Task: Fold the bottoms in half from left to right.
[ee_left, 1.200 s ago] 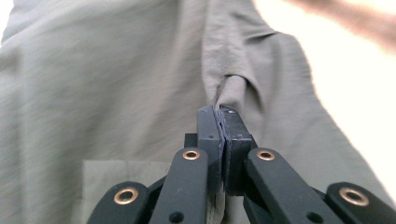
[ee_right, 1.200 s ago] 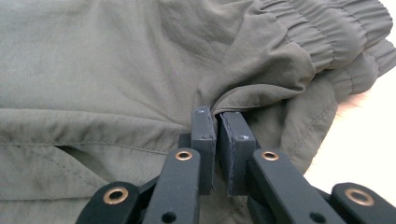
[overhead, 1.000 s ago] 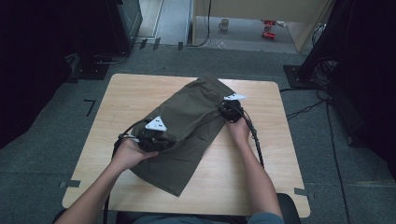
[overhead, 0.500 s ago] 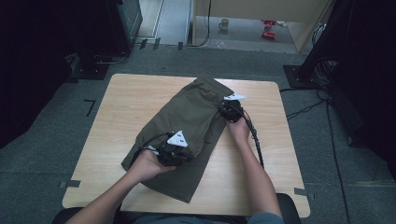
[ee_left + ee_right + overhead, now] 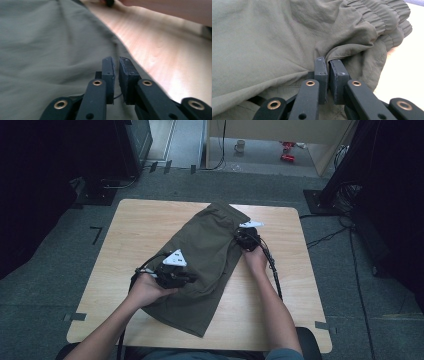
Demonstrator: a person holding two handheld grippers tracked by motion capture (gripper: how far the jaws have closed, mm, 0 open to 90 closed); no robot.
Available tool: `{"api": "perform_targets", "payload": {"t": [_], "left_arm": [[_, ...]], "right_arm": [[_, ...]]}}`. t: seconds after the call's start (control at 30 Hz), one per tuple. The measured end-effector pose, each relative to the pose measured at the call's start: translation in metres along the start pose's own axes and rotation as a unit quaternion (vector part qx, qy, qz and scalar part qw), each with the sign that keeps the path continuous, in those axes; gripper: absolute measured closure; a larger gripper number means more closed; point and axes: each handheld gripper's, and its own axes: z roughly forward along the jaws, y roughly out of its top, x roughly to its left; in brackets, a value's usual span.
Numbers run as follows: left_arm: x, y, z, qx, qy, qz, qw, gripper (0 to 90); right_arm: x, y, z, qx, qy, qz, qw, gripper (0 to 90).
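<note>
Olive shorts (image 5: 205,265) lie on the counter (image 5: 130,235), long axis from 7 to 1 o'clock, waistband at the far end. Left hand-held gripper (image 5: 192,278) rests mid-leg, pointing toward 3 o'clock, forearm in from 7; jaws nearly together, no cloth seen between them. Right hand-held gripper (image 5: 241,236), at the 3 o'clock edge near the waistband, pinches a fold, forearm in from 5.
</note>
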Motion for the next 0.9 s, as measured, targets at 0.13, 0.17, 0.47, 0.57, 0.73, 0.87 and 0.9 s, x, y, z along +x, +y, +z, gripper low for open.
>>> {"api": "perform_targets", "payload": {"t": [0.13,0.17,0.47,0.57,0.73,0.87,0.9], "left_arm": [[0.022,-0.009,-0.002,-0.001,0.018,-0.015,0.9997,88.2],[0.028,-0.011,-0.002,-0.003,0.022,-0.019,0.9996,88.4],[0.055,-0.033,0.01,0.025,0.024,-0.021,0.9992,90.0],[0.054,-0.041,0.017,0.046,0.012,-0.009,0.9988,90.0],[0.035,-0.055,0.021,0.075,-0.02,0.022,0.9967,90.0],[0.017,-0.063,0.022,0.08,-0.06,0.031,0.9945,79.7],[0.013,-0.065,0.022,0.082,-0.067,0.03,0.9939,78.1]], "right_arm": [[0.0,0.0,0.0,0.0,0.0,0.0,1.0,84.6],[0.0,0.0,0.0,0.0,0.0,0.0,1.0,84.6],[0.0,0.0,0.0,0.0,0.0,0.001,1.0,84.6],[0.0,0.0,0.0,0.001,0.0,0.002,1.0,84.3],[-0.001,0.0,0.0,0.001,0.0,0.008,1.0,81.9],[-0.005,0.0,0.0,0.002,0.002,0.026,0.9997,76.0],[-0.006,0.0,0.0,0.002,0.004,0.029,0.9996,75.3]]}}
